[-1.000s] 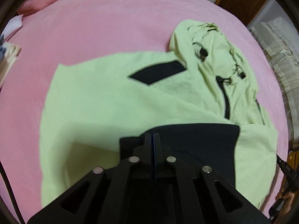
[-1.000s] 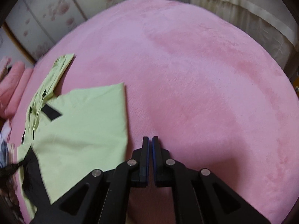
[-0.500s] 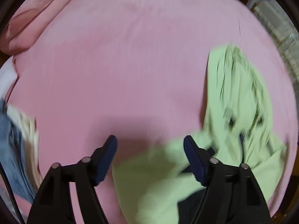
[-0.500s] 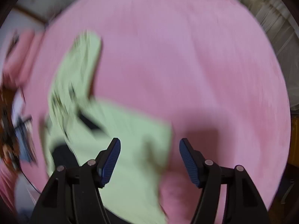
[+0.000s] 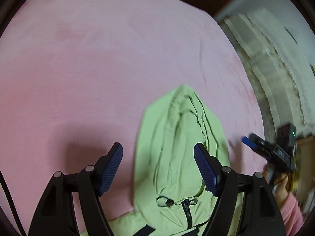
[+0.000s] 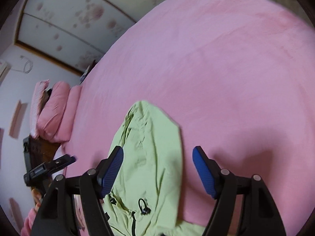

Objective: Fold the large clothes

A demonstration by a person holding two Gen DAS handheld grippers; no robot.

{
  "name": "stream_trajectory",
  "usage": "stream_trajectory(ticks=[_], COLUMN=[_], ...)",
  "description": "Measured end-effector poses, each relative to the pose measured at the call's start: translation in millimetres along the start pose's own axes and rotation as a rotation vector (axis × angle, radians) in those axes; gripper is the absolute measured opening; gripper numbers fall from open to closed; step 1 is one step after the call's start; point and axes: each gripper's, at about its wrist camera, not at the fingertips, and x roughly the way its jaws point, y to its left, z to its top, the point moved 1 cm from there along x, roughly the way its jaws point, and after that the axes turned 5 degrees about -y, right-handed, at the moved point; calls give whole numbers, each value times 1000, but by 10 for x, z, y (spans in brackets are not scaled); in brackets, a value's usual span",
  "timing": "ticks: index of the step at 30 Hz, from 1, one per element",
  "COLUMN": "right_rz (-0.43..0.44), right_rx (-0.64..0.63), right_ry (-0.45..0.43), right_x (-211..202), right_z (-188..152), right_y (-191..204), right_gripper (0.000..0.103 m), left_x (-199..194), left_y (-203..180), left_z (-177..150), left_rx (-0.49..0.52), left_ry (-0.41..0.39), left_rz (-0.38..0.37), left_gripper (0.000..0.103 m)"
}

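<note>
Light green hooded jacket (image 5: 177, 157) lies flat on pink bed (image 5: 98, 59), hood pointing far, spread for next fold. Left hand-held gripper (image 5: 158, 169) hovers above hood, jaws apart, empty. Right hand-held gripper (image 6: 157, 171), jaws opening, nothing between pads. Left view alone shows curtain (image 5: 275, 68); right view alone shows pillows (image 6: 55, 114), wardrobe doors (image 6: 78, 19).

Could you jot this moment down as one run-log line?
left tongs: open, empty | right tongs: opening, empty | green jacket: flat on pink bed
</note>
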Motion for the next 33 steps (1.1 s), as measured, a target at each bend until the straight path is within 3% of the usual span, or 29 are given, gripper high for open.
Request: stream_trajectory(ticks=[4,7,10,12,15,19,20,23,26,29,33], right_rz=[11,39,114,168,211,283,298,385,550,689,773], right_rx=[-32,-86,-100,-89,-92,-52,-56,-34,-53,-65,-111], right_ry=[99,116,111,120,119,88,86,73,16,13,45], right_x=[377,520,640,761,886,905,881,722,361,51,-310], right_z=[-88,-94,-88,-111,-162,-176,-178,-174,-183,-278,-512], right_y=[-99,-157,-231,-274,-331,-409,-396,-438,-235,16,275], right_gripper=[73,64,42,15,9,6,4,4,3,3,4], left_x=[484,823,1110,1170,1307,1429,1417,1207,951,547,-96], left_y=[46,86,137,164,193,190,195,154,51,-3,-35], left_z=[-33,-70,-83,-98,-83,-106,-120,-267,-434,-616,-934], left_rx=[33,25,-10,-27,-64,-96,-100,-131,-140,-144,-112], left_ry=[81,92,88,32,-28,-33,-40,-119,-176,-220,-250], left_rz=[2,-19,-74,-99,-152,-220,-233,-367,-487,-571,-608], left_gripper=[72,68,60,60,60,28,21,10,9,9,9])
